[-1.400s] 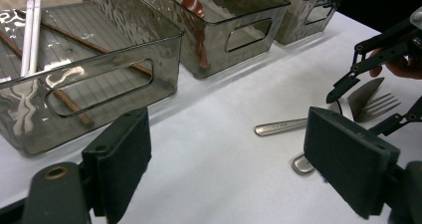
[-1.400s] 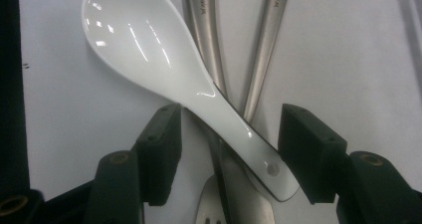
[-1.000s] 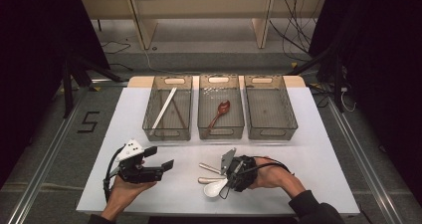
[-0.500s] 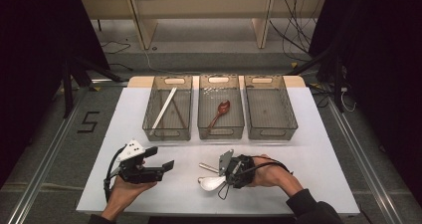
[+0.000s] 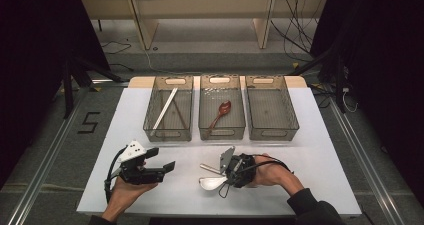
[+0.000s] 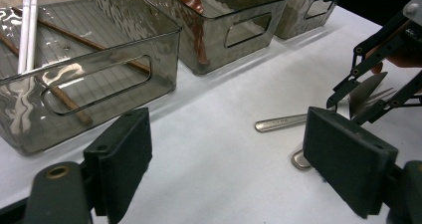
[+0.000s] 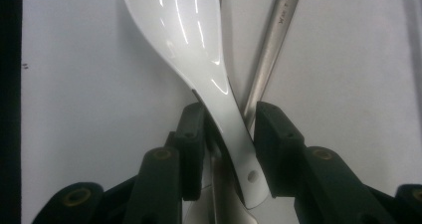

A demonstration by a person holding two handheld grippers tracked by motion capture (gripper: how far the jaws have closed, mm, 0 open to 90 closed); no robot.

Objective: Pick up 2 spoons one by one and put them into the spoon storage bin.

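Observation:
A white ceramic spoon [image 7: 184, 30] lies on the white table [image 5: 320, 160] near the front, bowl [image 5: 209, 183] pointing left. A metal utensil handle [image 7: 273, 40] lies against it. My right gripper [image 7: 226, 129] lies low over the table [image 5: 223, 174]. Its jaws have just been closing and now press on the spoon's handle, with the metal handle squeezed in beside it. My left gripper [image 5: 162, 159] is held at the front left, open with nothing between its pads [image 6: 124, 159]. It faces the metal handle [image 6: 281, 123].
Three clear bins stand in a row at the back of the table. The left bin [image 5: 167, 133] holds white and brown chopsticks, the middle bin [image 5: 221, 132] a reddish-brown spoon [image 5: 221, 109], and the right bin [image 5: 274, 133] holds nothing. Another metal utensil end [image 6: 298, 160] lies by the spoon.
The right gripper's jaws have narrowed onto the white spoon's handle, and the spoon has shifted slightly. Both hands have stayed where they were.

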